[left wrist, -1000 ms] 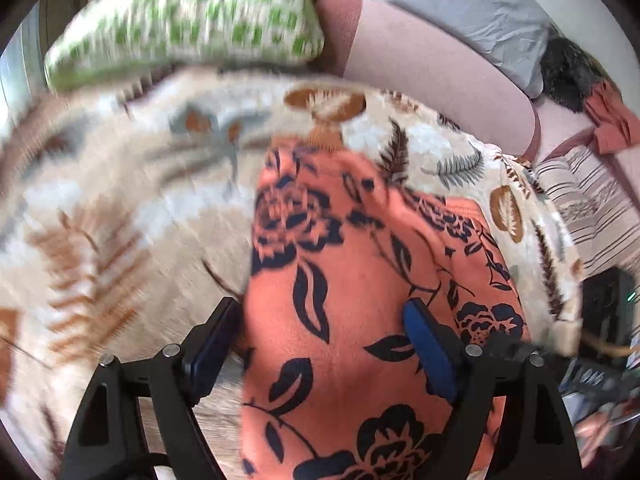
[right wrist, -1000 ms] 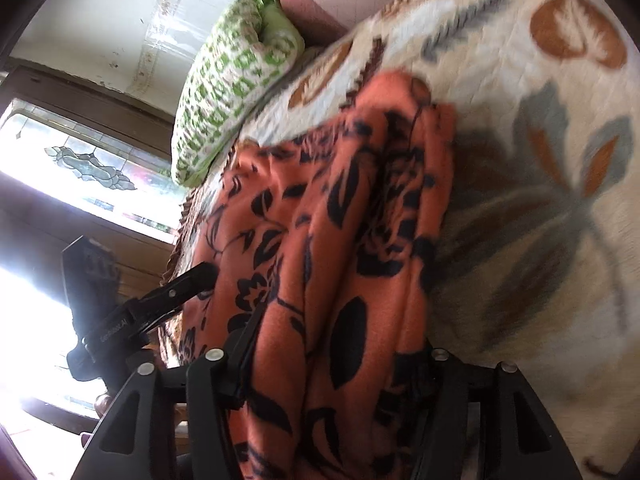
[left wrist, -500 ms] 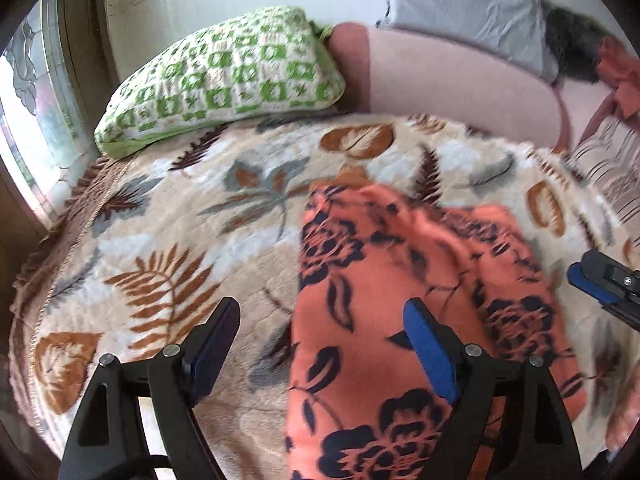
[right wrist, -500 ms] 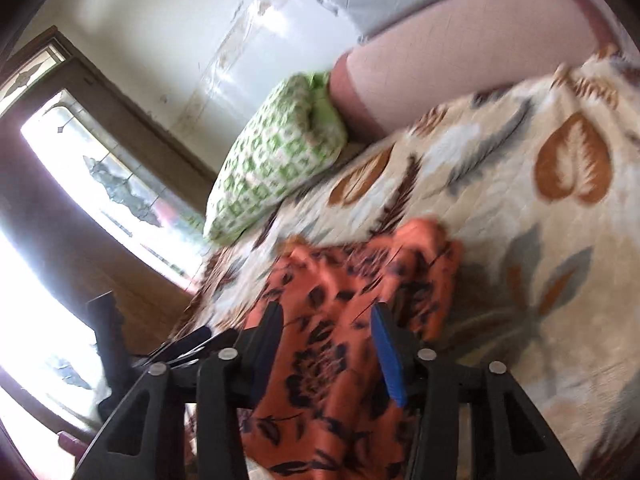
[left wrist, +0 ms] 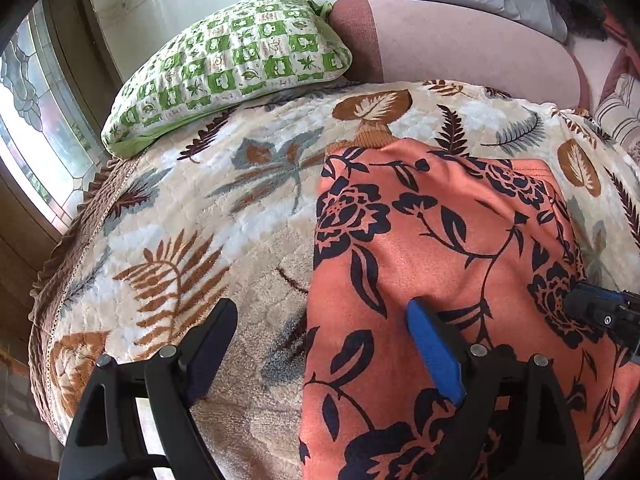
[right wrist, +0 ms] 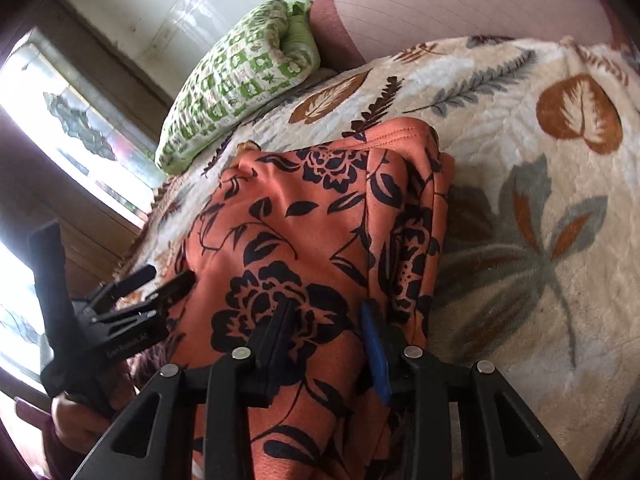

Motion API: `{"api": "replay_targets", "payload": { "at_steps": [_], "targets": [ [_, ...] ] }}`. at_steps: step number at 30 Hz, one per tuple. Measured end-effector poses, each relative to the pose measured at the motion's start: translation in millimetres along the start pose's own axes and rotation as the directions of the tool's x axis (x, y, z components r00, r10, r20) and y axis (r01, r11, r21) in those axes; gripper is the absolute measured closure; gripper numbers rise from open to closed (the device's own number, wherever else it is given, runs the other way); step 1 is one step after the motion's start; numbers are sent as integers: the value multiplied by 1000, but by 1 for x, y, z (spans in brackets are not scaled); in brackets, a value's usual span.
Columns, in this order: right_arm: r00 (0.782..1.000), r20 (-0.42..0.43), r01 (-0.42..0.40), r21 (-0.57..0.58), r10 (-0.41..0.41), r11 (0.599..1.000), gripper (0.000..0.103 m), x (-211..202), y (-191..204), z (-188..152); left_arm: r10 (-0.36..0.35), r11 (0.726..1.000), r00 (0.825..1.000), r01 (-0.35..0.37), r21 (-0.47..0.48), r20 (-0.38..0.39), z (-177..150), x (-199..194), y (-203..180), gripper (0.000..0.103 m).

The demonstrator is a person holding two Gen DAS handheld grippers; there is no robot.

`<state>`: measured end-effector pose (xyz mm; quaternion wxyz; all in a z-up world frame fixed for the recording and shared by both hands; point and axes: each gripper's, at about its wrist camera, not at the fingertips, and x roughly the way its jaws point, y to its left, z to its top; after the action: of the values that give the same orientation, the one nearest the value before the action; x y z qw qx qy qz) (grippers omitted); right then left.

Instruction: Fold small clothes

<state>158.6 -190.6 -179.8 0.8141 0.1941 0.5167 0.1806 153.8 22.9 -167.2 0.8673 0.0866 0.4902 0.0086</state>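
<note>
Because the orange floral garment lies spread on the leaf-patterned blanket, the left wrist view shows the left gripper with its jaws wide, straddling the cloth's left edge: one finger over bare blanket, the blue-padded one over the fabric. It grips nothing, and seems placed to take that edge for a fold. At the right margin the right gripper reaches in over the cloth. A green checked pillow sits at the far end against the pink sofa back, well apart from the work.

From the right wrist view, the right gripper hangs over the garment with a narrow gap between its fingers; whether cloth is pinched cannot be told. The garment's right side is already doubled into a thick ridge. The left gripper shows at the left edge. Nothing blocks a fold; the pillow stays clear.
</note>
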Motion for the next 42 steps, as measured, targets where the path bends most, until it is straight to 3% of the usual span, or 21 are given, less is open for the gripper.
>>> {"api": "replay_targets", "payload": {
  "at_steps": [9, 10, 11, 12, 21, 24, 30, 33, 35, 37, 42],
  "targets": [
    [998, 50, 27, -39, -25, 999, 64, -20, 10, -1, -4, 999, 1000, 4, -44, -3, 3, -4, 4, 14],
    [997, 69, 38, -43, -35, 998, 59, -25, 12, -2, -4, 999, 1000, 4, -51, -1, 3, -6, 5, 14],
    [995, 90, 52, -46, -48, 998, 49, -30, 14, -2, -3, 998, 1000, 3, -56, 1, 3, -8, 5, 14],
    [992, 115, 66, -53, -60, 996, 47, -35, 16, -3, 0, 998, 1000, 0, -60, 2, 4, -10, 5, 14],
    [958, 256, 154, -92, -126, 984, 47, -82, 42, -19, 45, 992, 997, -36, -124, 69, 4, -51, 8, 14],
    [943, 297, 183, -95, -147, 979, 47, -101, 51, -26, 94, 987, 989, -77, -143, 115, 6, -77, 9, 14],
    [890, 412, 268, -131, -193, 955, 42, -150, 71, -51, 146, 981, 968, -115, -157, 204, -4, -135, 21, 14],
    [875, 439, 293, -145, -205, 945, 41, -172, 86, -53, 197, 973, 951, -160, -166, 239, -3, -165, 27, 14],
    [857, 468, 318, -155, -214, 935, 30, -187, 99, -55, 192, 972, 943, -144, -187, 270, -3, -187, 35, 14],
    [833, 495, 365, -155, -247, 918, 26, -200, 112, -59, 169, 970, 942, -107, -218, 290, -3, -209, 45, 12],
    [840, 474, 358, -121, -263, 926, 25, -217, 127, -62, 208, 959, 920, -125, -256, 332, -7, -250, 59, 11]
  ]
}}
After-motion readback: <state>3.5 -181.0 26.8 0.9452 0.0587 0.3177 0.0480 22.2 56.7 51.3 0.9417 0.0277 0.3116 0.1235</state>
